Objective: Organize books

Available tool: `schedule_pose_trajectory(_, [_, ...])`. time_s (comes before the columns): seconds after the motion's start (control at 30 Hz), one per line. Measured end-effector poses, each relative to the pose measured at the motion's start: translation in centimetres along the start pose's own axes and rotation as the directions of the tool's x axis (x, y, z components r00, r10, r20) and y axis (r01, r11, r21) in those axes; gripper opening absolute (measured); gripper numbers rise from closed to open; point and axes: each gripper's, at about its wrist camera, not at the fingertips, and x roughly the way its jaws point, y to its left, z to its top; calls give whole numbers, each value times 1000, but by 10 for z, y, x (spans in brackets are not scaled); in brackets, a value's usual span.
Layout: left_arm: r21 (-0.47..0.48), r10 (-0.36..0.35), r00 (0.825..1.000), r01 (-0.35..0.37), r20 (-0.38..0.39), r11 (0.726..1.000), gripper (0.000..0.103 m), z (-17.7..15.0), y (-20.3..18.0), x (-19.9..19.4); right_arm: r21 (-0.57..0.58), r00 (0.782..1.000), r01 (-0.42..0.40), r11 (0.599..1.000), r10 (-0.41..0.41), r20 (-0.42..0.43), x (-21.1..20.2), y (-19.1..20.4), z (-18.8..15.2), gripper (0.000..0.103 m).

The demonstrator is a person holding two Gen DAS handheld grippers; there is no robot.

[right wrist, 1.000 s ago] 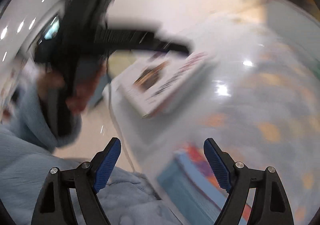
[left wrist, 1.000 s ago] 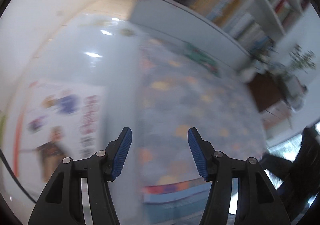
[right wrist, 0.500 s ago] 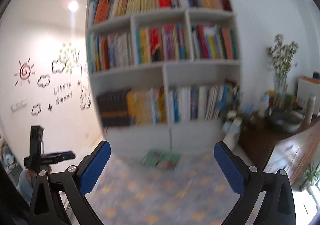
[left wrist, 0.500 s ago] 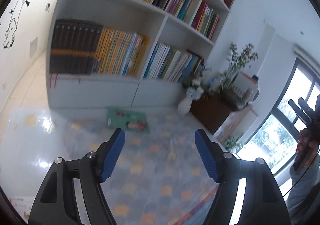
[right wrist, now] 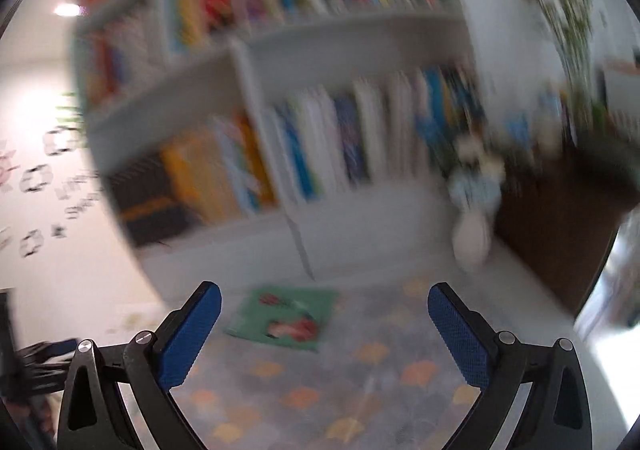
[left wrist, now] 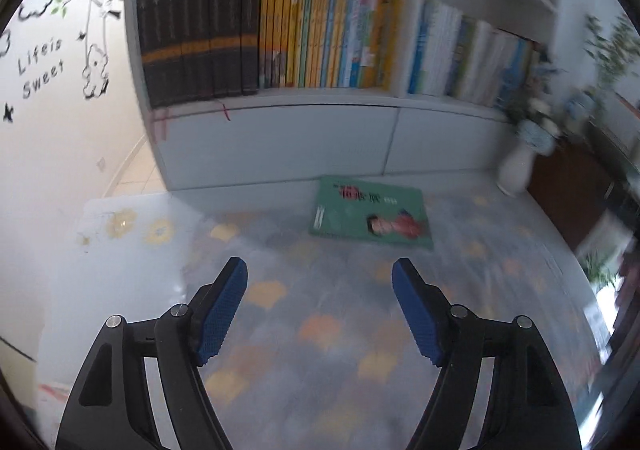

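Observation:
A green book (left wrist: 370,211) lies flat on the patterned floor mat just in front of the white bookshelf (left wrist: 280,129). In the blurred right wrist view the same green book (right wrist: 286,316) shows below the shelf. My left gripper (left wrist: 320,286) hangs over the mat short of the book, its jaws opening with nothing between them. My right gripper (right wrist: 324,314) stands wide open and empty, the book seen between its fingers but farther off. Rows of upright books (left wrist: 312,33) fill the shelf compartments.
A white vase with flowers (left wrist: 520,165) stands on the floor right of the shelf, beside a dark wooden cabinet (left wrist: 576,185). A wall with decals (left wrist: 44,57) is on the left. The other gripper's black frame (right wrist: 36,366) shows at the left edge.
Both views swung up from the mat and a flat book to face the bookshelf, and came closer to the green book. Both grippers' jaws spread wider.

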Motion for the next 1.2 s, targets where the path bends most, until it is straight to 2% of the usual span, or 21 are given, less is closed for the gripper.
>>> schedule_pose_trajectory(0.07, [-16,-1,1000,1,5,1000,80,0,-8,45,77,997,4,997,3,-78,62,-11,-24,103])
schedule_pose_trajectory(0.13, [-36,39,999,-38,15,999,80,-5,-13,93,141,988,-31,990,51,-142,116,-15,-48,103])
schedule_pose_trajectory(0.2, [-73,62,998,-60,21,996,80,-14,-15,133,189,982,-80,979,110,-156,162,-15,-73,103])
schedule_pose_trajectory(0.23, [-124,59,997,-54,42,991,80,-19,-14,150,202,980,-94,975,126,-151,178,-14,-80,103])
schedule_pose_trajectory(0.3, [-204,46,996,-30,74,979,80,-23,-12,174,212,987,-82,974,109,-119,210,-9,-97,103])
schedule_pose_trajectory(0.37, [-206,60,995,-43,75,978,80,-18,-17,199,210,988,-87,974,111,-105,232,-4,-106,103])
schedule_pose_trajectory(0.43, [-198,90,992,-71,89,978,80,-6,-20,222,211,981,-117,971,145,-126,264,1,-110,103])
schedule_pose_trajectory(0.5, [-207,118,989,-96,93,974,80,3,-16,241,151,972,-107,983,135,-192,291,9,-115,103])
schedule_pose_trajectory(0.53, [-239,109,991,-89,75,967,80,5,-10,251,153,960,-120,981,154,-233,298,11,-115,103])
schedule_pose_trajectory(0.6, [-358,43,999,-35,14,933,80,4,14,271,169,932,-222,960,260,-251,303,13,-116,103])
schedule_pose_trajectory(0.63, [-428,28,999,-40,-34,903,80,0,28,282,166,930,-224,960,262,-259,304,13,-117,103])
schedule_pose_trajectory(0.7, [-479,-12,1000,10,-1,878,87,-1,38,283,155,922,-207,966,246,-300,309,14,-118,103])
schedule_pose_trajectory(0.8, [-458,-15,1000,10,-8,889,87,-1,33,286,85,927,-163,983,182,-328,308,24,-117,103])
schedule_pose_trajectory(0.9, [-432,-71,997,62,-3,900,87,-1,26,289,-2,927,-114,993,106,-360,312,37,-118,103])
schedule_pose_trajectory(1.0, [-386,-119,993,103,-19,917,88,0,13,293,-56,921,-116,992,86,-381,312,46,-119,103])
schedule_pose_trajectory(1.03, [-373,-105,994,86,-29,924,88,0,9,292,-68,920,-112,991,78,-384,311,47,-121,103])
schedule_pose_trajectory(1.2, [-405,-143,990,128,-7,905,88,-4,13,290,-72,918,-120,990,83,-388,310,45,-119,103])
